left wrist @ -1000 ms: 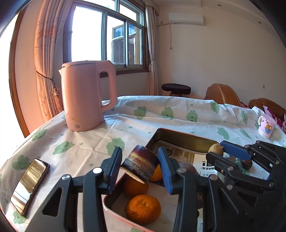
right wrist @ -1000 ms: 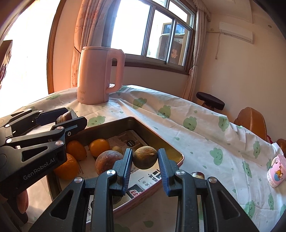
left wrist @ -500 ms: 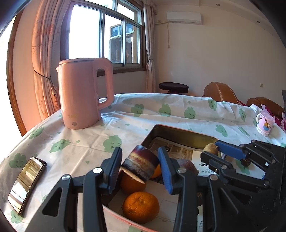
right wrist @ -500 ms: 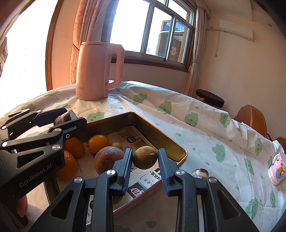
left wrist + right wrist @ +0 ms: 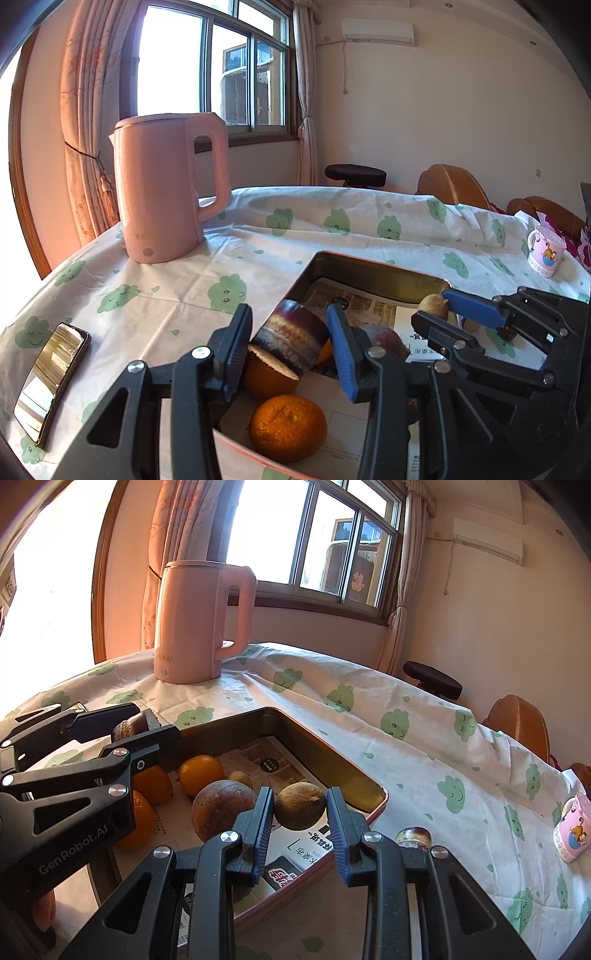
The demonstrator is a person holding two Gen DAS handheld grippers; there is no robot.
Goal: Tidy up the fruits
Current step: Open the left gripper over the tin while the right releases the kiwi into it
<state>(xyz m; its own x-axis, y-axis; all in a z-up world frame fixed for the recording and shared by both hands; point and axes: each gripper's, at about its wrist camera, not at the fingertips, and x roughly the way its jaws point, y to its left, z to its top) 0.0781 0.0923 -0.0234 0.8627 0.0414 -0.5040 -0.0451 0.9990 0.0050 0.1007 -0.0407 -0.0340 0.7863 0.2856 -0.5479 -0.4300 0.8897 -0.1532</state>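
My left gripper (image 5: 289, 314) is shut on a short piece of dark purple sugarcane (image 5: 291, 341) with a pale cut end, held above the near left corner of the tray (image 5: 369, 264). My right gripper (image 5: 300, 797) is shut on a brownish-green round fruit (image 5: 300, 806) over the tray's right part. The metal tray, pink-rimmed and lined with newspaper, holds oranges (image 5: 288, 428) and a larger brown fruit (image 5: 221, 808). Each gripper shows in the other's view: the right gripper (image 5: 432, 306) and the left gripper (image 5: 153, 722) with its sugarcane (image 5: 135, 723).
A pink kettle (image 5: 166, 192) stands at the back left of the clothed table. A phone (image 5: 51, 380) lies near the left edge. A pink mug (image 5: 572, 830) sits far right. Another small sugarcane piece (image 5: 413, 836) lies on the cloth beside the tray's right corner.
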